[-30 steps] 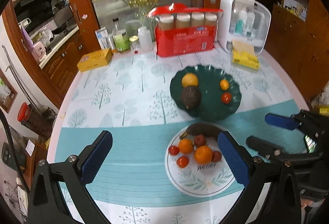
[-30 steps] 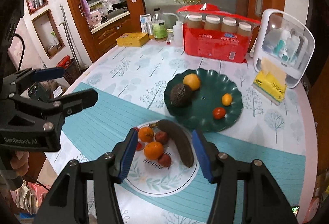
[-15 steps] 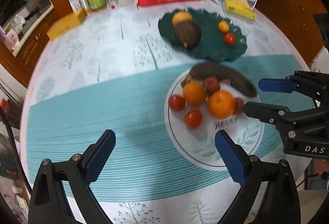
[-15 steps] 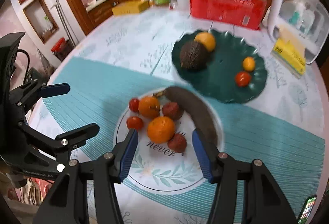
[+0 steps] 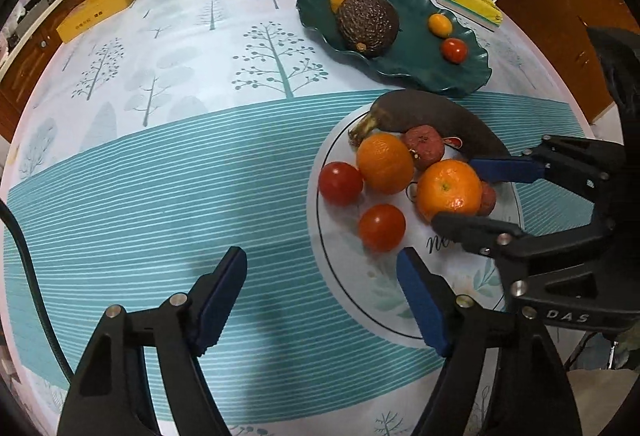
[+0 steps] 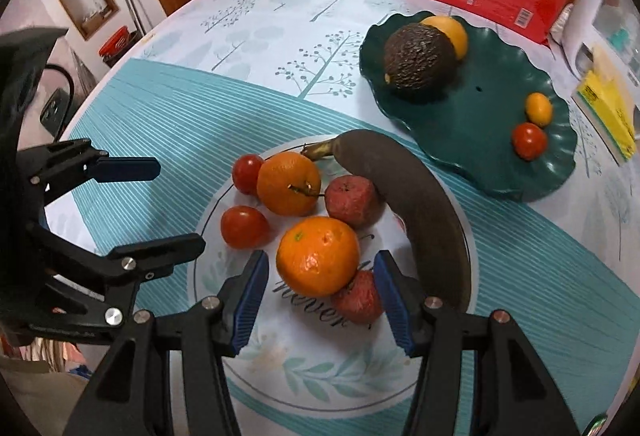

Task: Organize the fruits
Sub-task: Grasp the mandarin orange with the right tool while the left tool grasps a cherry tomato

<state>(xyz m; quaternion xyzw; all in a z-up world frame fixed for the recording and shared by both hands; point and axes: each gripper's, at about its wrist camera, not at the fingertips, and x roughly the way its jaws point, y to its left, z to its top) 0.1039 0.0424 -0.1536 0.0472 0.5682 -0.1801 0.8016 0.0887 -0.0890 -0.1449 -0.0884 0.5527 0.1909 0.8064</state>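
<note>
— From the left wrist view, what do you make of it?

— The left gripper (image 5: 322,300) hangs over the desk (image 5: 160,176) at the near edge of the white plate (image 5: 384,300). Its fingers (image 5: 222,292) are partly spread and closing, with nothing between them, only cloth and plate rim. The nearest fruit ahead of it is a small tomato (image 5: 381,227). Past that lie a second tomato (image 5: 341,183), two oranges and a dark banana (image 5: 436,116). The right gripper (image 5: 460,192) reaches in from the side, one finger on each side of the near orange (image 5: 450,190).

— And the green plate?

— The green plate (image 5: 472,72) sits just beyond, with an avocado (image 5: 366,23) and three small fruits on it.

— Now the right wrist view.

— There the right gripper (image 6: 318,292) has the near orange (image 6: 318,262) between its fingers (image 6: 250,296), set narrow, just wider than the fruit. I see a gap on either side, so it isn't gripped yet. A wrinkled red fruit (image 6: 356,302) touches the orange beside the right-hand finger.

— So which step is this?

— I'd say the reach to pick the orange off the white plate, probably bound for the green one. Next it should settle a little lower and close on the orange's middle, keeping that finger clear of the red fruit so nothing rolls.
</note>
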